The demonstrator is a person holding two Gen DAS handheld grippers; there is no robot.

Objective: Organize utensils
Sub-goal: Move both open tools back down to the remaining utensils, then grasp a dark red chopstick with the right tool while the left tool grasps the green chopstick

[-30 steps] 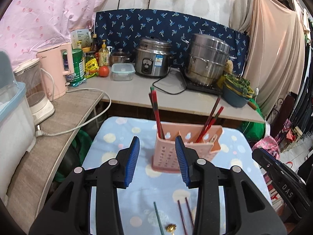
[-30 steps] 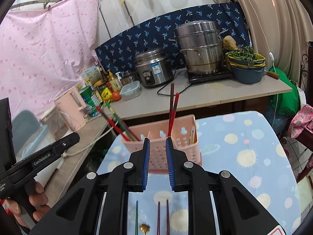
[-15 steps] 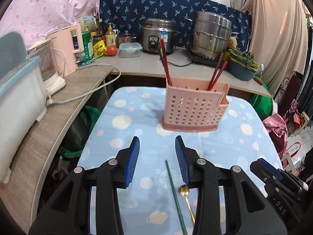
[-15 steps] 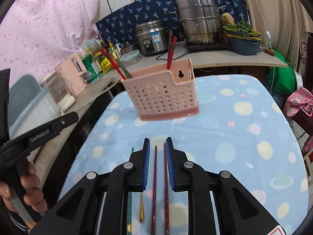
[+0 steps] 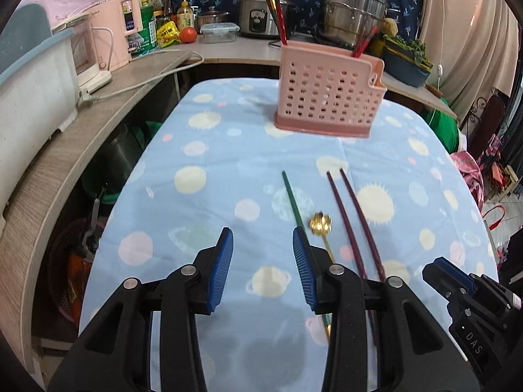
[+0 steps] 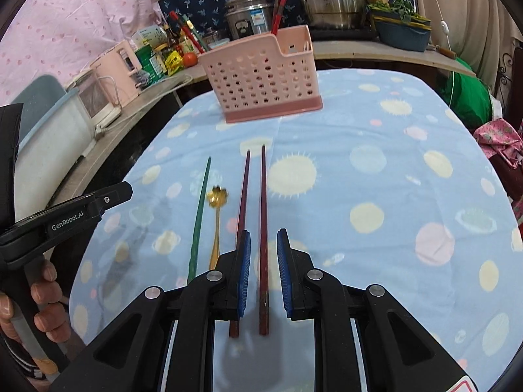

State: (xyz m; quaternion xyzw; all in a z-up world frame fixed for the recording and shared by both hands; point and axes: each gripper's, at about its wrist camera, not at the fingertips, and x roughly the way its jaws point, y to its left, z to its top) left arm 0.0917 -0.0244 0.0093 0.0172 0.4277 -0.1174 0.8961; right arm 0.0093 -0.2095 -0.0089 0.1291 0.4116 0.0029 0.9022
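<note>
A pink slotted basket (image 5: 327, 94) (image 6: 261, 75) stands at the far end of the blue table cloth, with red and green chopsticks upright in it. Nearer lie a green chopstick (image 5: 292, 202) (image 6: 201, 209), a gold spoon (image 5: 320, 223) (image 6: 217, 202) and two dark red chopsticks (image 5: 353, 215) (image 6: 243, 189). My left gripper (image 5: 261, 238) hovers open over bare cloth, just left of the green chopstick. My right gripper (image 6: 263, 238) is narrowly open above the dark red pair. The right-hand stick (image 6: 263, 196) shows in the gap between the pads, untouched.
A wooden counter (image 5: 98, 124) wraps the left and far sides, carrying a pink kettle (image 5: 111, 39), bottles, a rice cooker (image 5: 258, 16) and steel pots (image 5: 353, 6). A hand (image 6: 42, 297) holds the left gripper's handle. The cloth drops off at the table's left and right edges.
Both grippers have come down and drawn back from the basket toward the near end of the table. The loose chopsticks and spoon now lie right under their fingers. Neither jaw gap has changed.
</note>
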